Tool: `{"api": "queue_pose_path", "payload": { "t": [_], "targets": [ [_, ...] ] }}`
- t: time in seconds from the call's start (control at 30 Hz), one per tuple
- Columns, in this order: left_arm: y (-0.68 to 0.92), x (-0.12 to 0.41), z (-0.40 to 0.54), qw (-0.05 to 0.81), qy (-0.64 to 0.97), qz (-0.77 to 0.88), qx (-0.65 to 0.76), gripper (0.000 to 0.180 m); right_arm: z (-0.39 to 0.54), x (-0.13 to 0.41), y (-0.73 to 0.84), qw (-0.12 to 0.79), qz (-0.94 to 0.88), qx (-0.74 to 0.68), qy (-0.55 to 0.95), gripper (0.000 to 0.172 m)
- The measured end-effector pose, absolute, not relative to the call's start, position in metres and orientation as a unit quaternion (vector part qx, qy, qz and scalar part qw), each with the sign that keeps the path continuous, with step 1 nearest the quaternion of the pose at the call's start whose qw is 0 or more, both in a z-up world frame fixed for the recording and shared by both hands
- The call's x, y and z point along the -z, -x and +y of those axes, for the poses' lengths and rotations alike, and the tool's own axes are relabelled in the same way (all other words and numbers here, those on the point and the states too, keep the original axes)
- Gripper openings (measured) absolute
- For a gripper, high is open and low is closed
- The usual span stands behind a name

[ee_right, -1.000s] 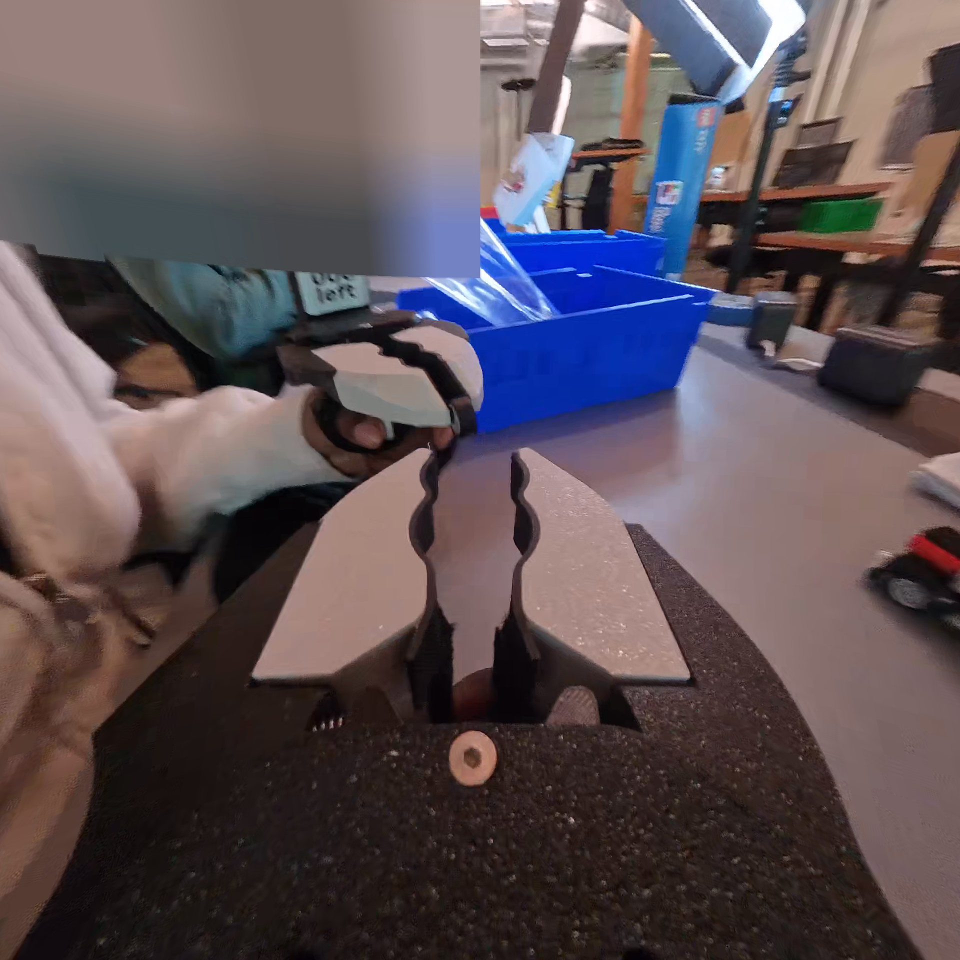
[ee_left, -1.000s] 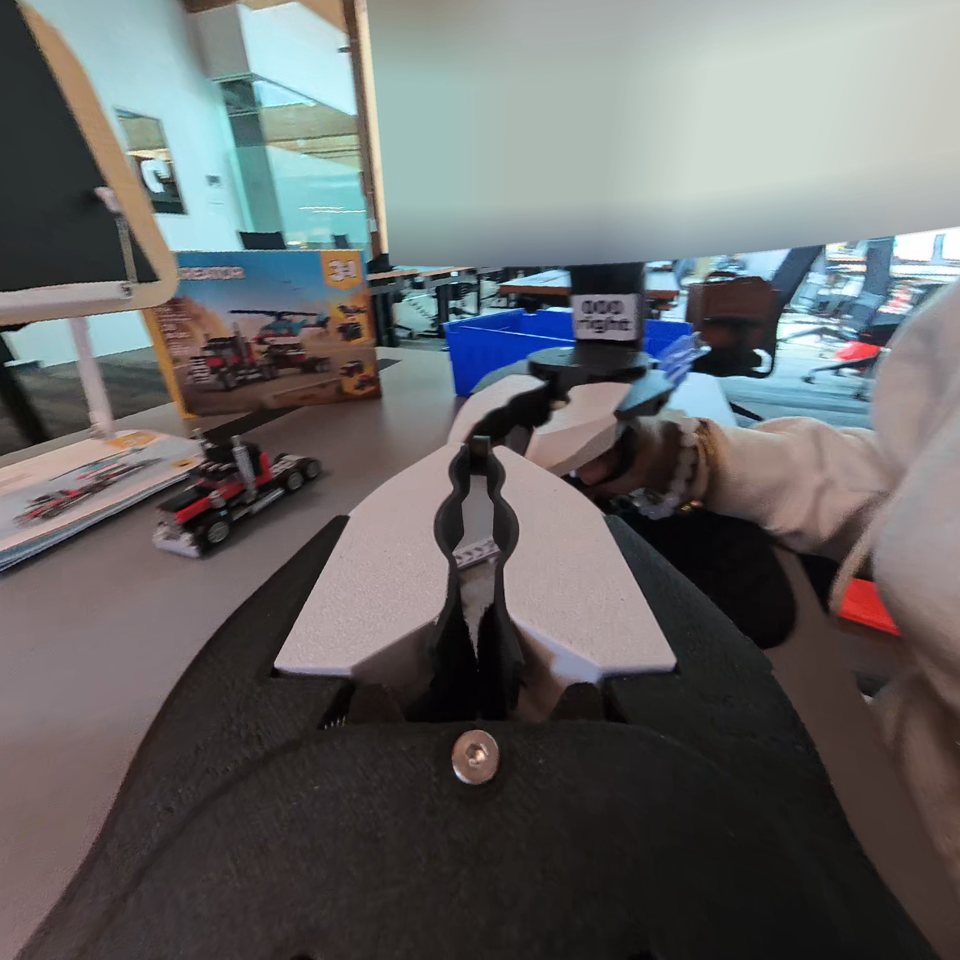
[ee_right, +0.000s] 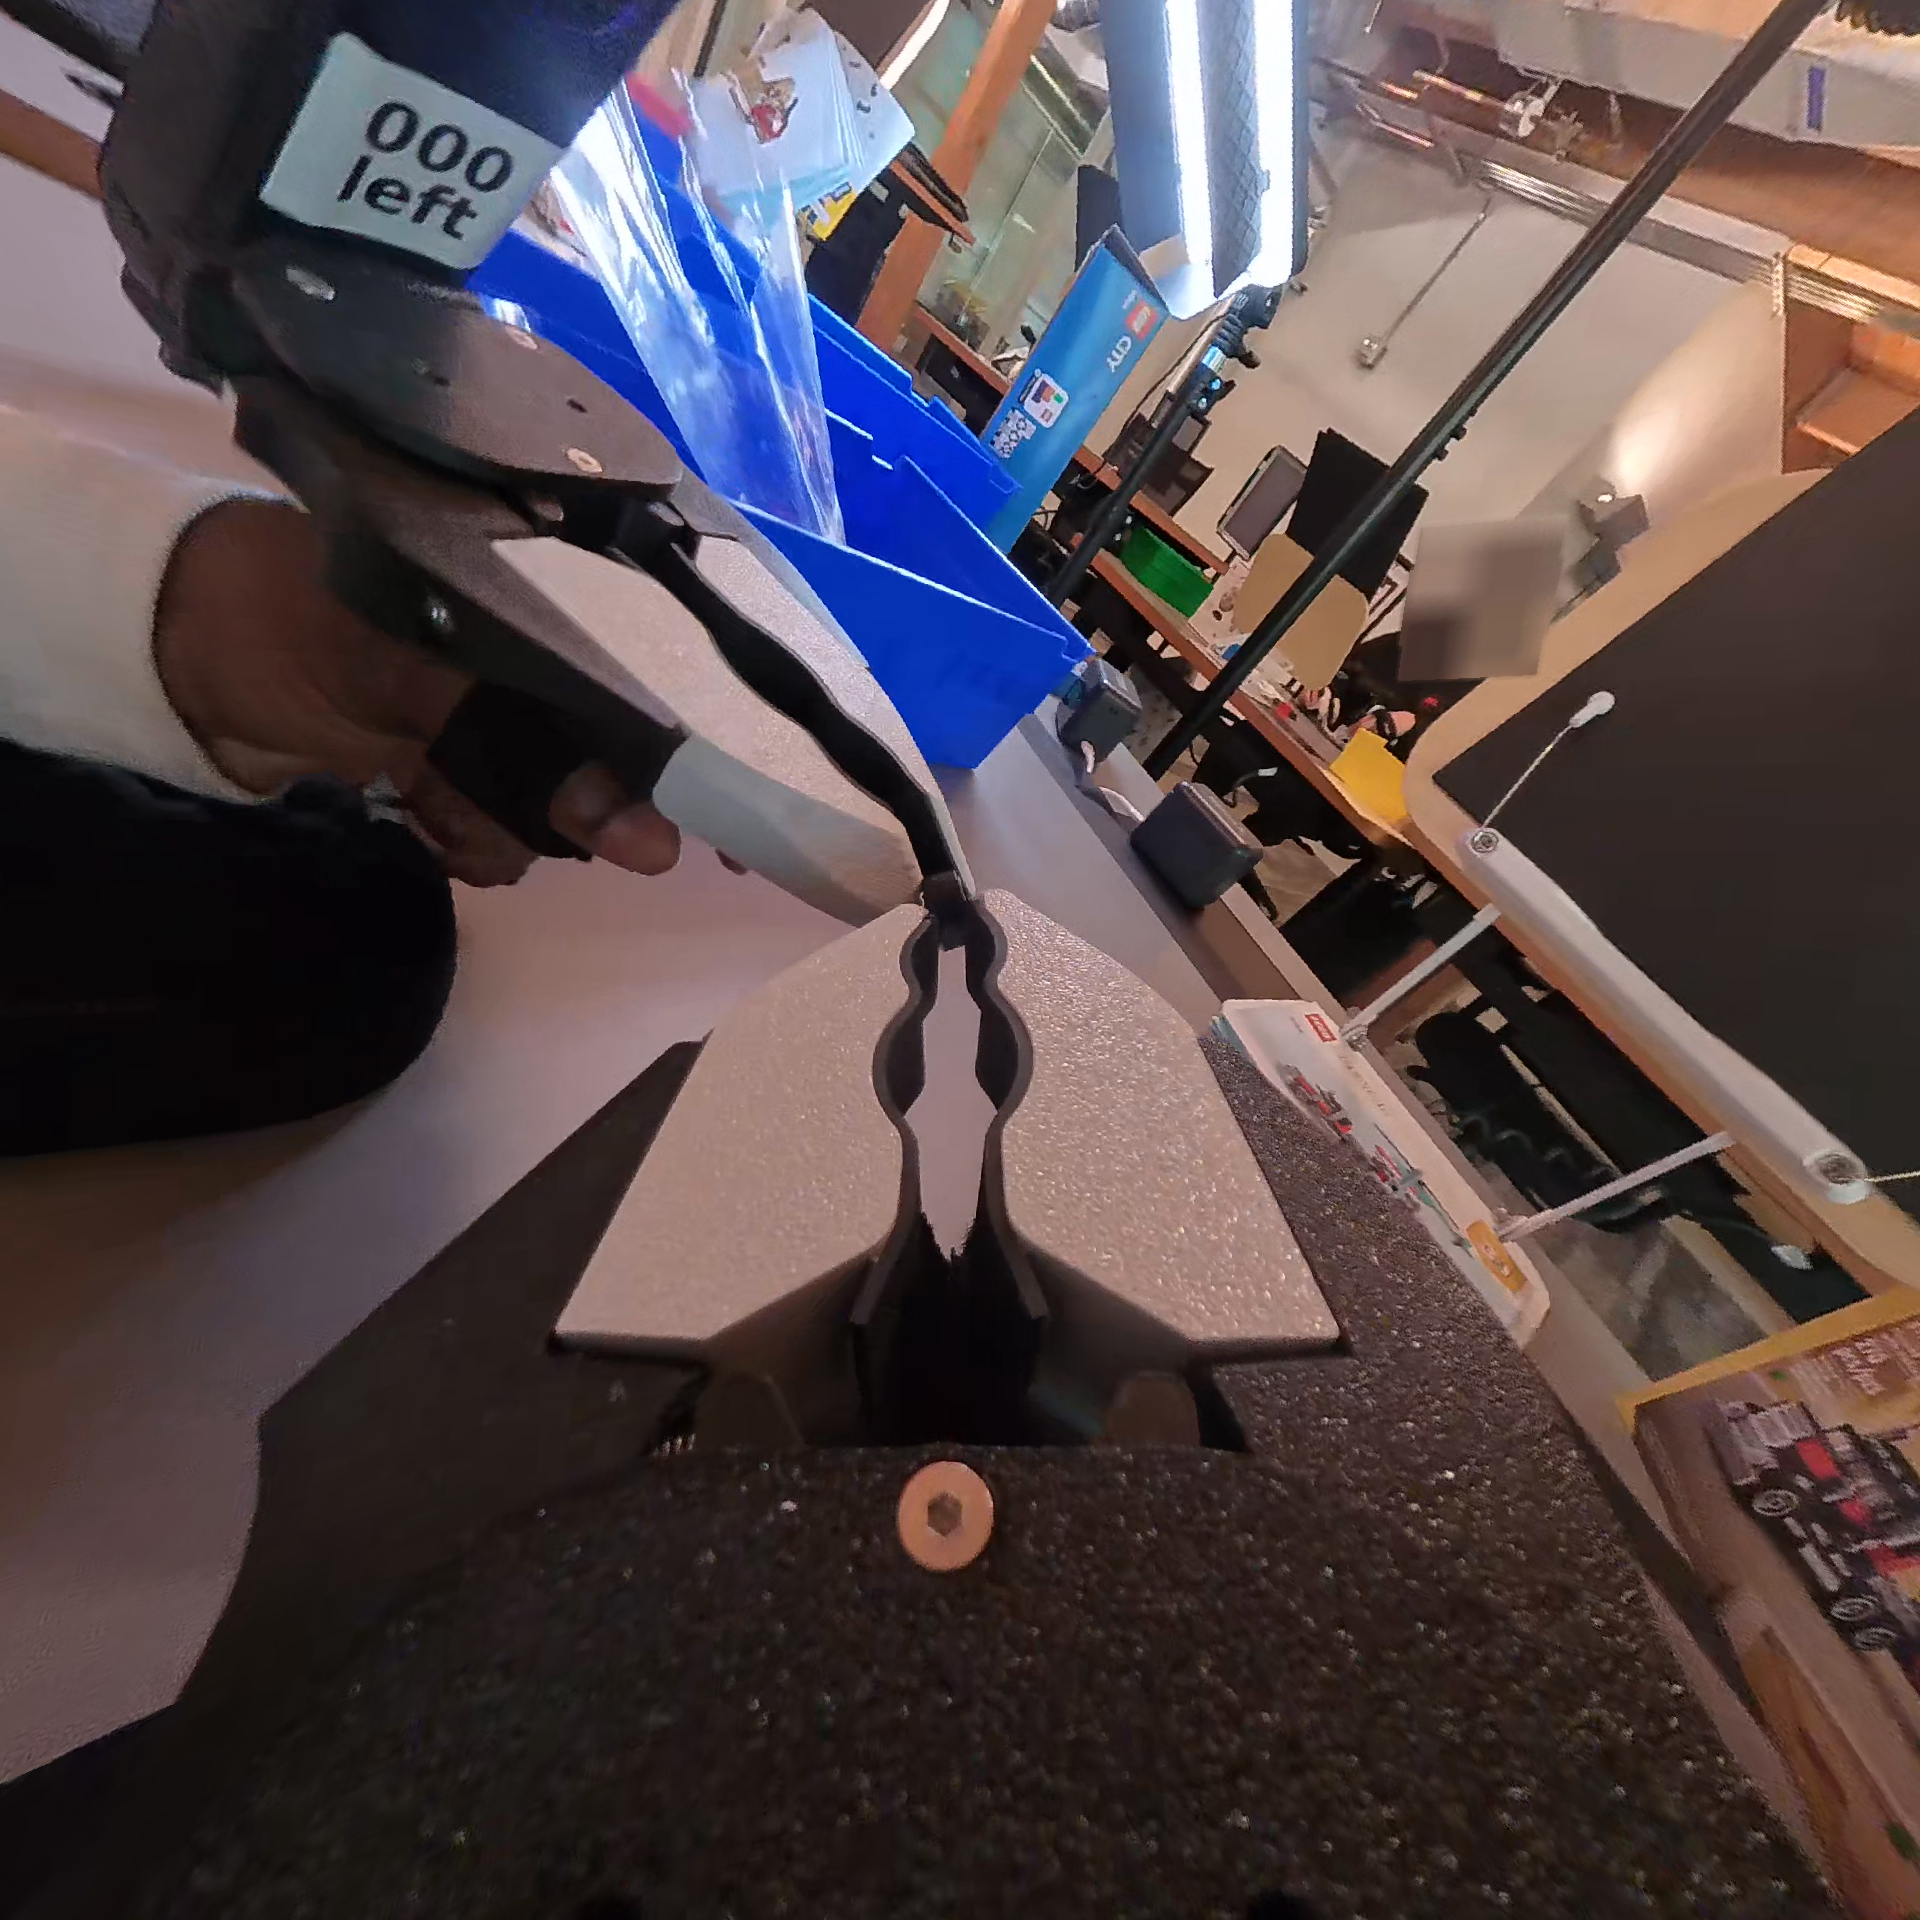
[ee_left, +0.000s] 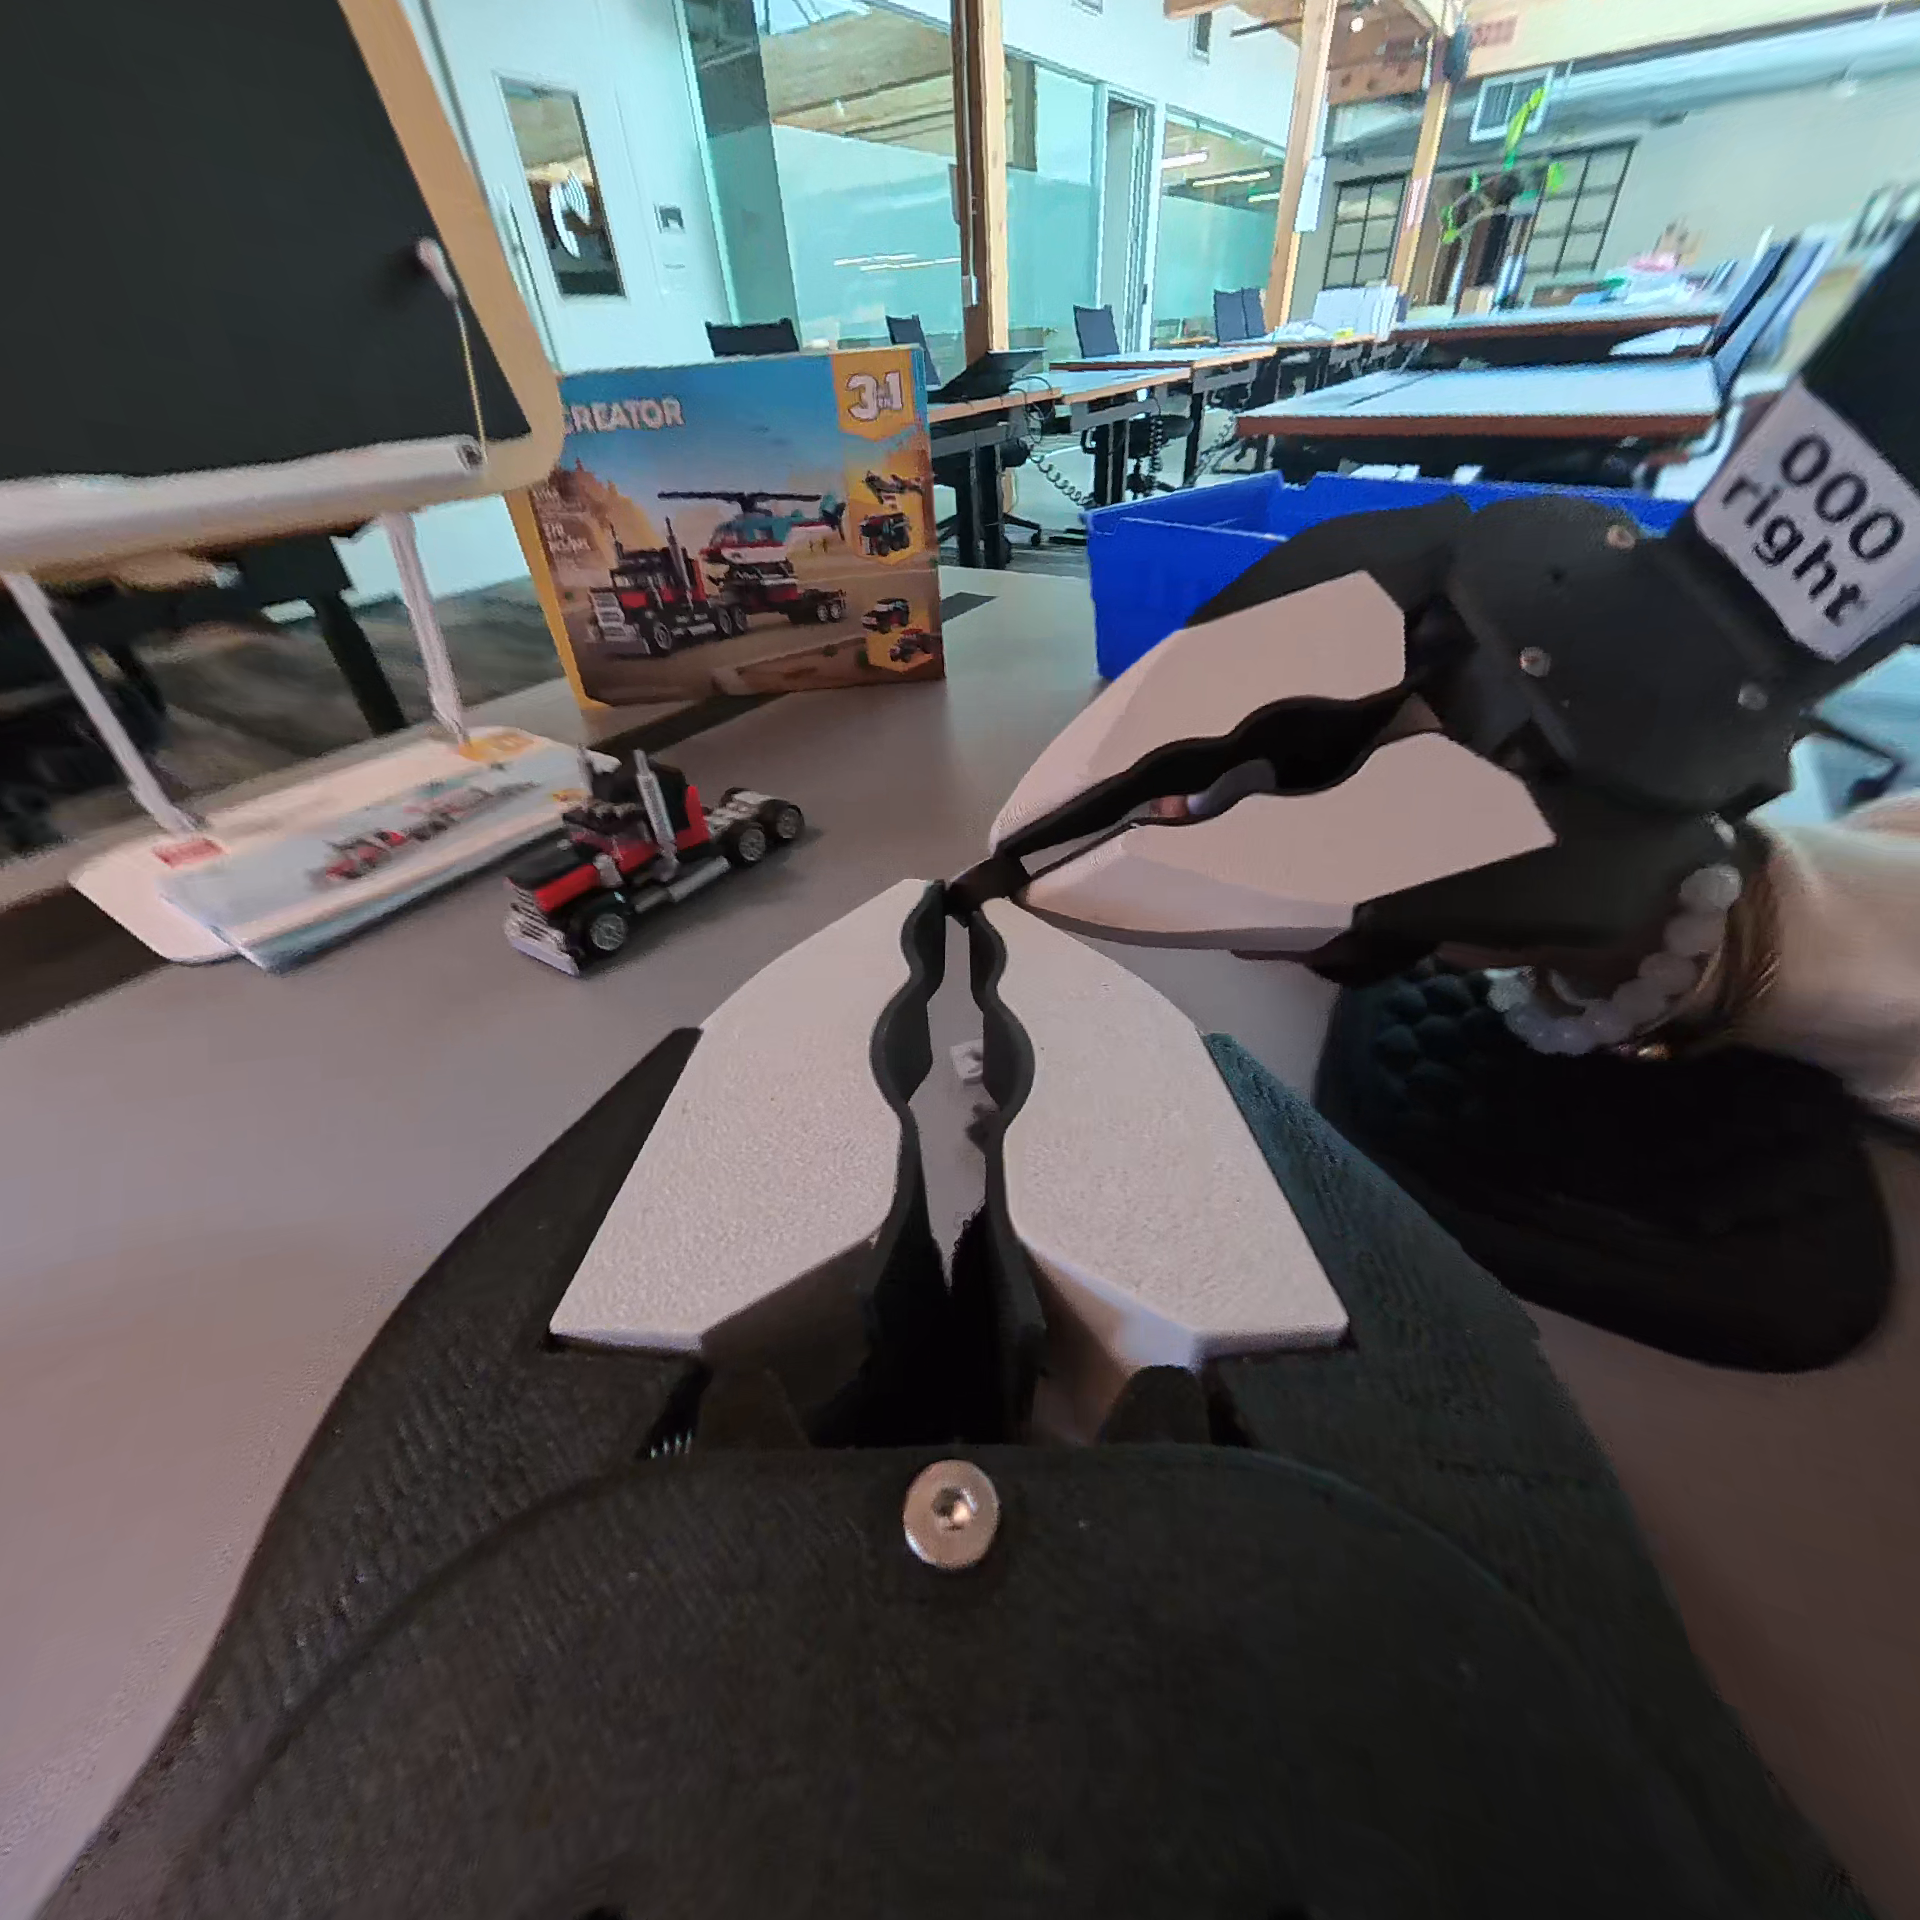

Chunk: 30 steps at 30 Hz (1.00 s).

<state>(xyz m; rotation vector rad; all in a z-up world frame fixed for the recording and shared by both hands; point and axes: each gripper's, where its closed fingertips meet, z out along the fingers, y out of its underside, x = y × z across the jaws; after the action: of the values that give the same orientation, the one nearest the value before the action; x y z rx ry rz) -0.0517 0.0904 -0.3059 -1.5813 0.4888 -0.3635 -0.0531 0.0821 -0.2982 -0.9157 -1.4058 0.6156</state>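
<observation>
In the left wrist view my left gripper (ee_left: 951,909) is nearly closed just above the grey table (ee_left: 312,1195). My right gripper (ee_left: 1003,878) comes in from the right, tip to tip with it. A small black piece (ee_left: 982,883) sits between both pairs of fingertips, and both seem to pinch it. The right wrist view shows the same thing. The right gripper (ee_right: 948,925) is closed on the black piece (ee_right: 948,916), and the left gripper (ee_right: 940,883) reaches down onto it from the upper left. A tiny light grey piece (ee_left: 966,1060) shows through the gap between the left fingers. I cannot tell what it rests on.
A red and black toy truck (ee_left: 649,862), an open booklet (ee_left: 343,831) and the set's box (ee_left: 743,530) stand at the left. Blue bins (ee_left: 1174,582) are behind. A black padded cushion (ee_left: 1558,1164) lies under the right hand. A dark small box (ee_right: 1195,842) sits at the table edge. Both grippers' tips are close together, under 4 cm apart.
The right gripper, open a second ago, has closed and moved in to the left gripper's tips, onto the small black piece. Both grippers have tilted. The left one stayed nearly closed.
</observation>
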Motion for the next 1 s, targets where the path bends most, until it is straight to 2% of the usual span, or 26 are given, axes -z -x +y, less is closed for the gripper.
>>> {"api": "queue_pose_path", "payload": {
  "t": [0.17, 0.3, 0.43, 0.57, 0.67, 0.77, 0.87, 1.0],
  "targets": [
    [0.052, 0.307, 0.093, 0.654, 0.706, 0.197, 0.188, 0.004, 0.087, 0.299, 0.053, 0.656, -0.614, -0.201, 0.390, 0.005],
    [0.050, 0.312, 0.094, 0.654, 0.705, 0.266, 0.063, 0.005, 0.092, 0.305, 0.050, 0.668, -0.612, -0.141, 0.398, 0.005],
    [0.049, 0.316, 0.093, 0.642, 0.713, 0.273, 0.069, 0.005, 0.092, 0.309, 0.050, 0.654, -0.613, -0.154, 0.415, 0.005],
    [0.051, 0.332, 0.091, 0.604, 0.736, 0.297, 0.071, 0.005, 0.090, 0.326, 0.051, 0.589, -0.653, -0.214, 0.426, 0.006],
    [0.047, 0.334, 0.087, 0.592, 0.734, 0.319, 0.095, 0.005, 0.086, 0.325, 0.049, 0.574, -0.680, -0.232, 0.392, 0.017],
    [0.042, 0.340, 0.082, 0.582, 0.723, 0.365, 0.078, 0.005, 0.075, 0.335, 0.046, 0.529, -0.730, -0.245, 0.356, 0.007],
    [0.038, 0.342, 0.078, 0.577, 0.711, 0.396, 0.067, 0.005, 0.072, 0.338, 0.042, 0.500, -0.746, -0.262, 0.354, 0.007],
    [0.041, 0.335, 0.083, 0.597, 0.710, 0.371, 0.048, 0.005, 0.082, 0.330, 0.046, 0.554, -0.699, -0.227, 0.392, 0.006]
  ]
}}
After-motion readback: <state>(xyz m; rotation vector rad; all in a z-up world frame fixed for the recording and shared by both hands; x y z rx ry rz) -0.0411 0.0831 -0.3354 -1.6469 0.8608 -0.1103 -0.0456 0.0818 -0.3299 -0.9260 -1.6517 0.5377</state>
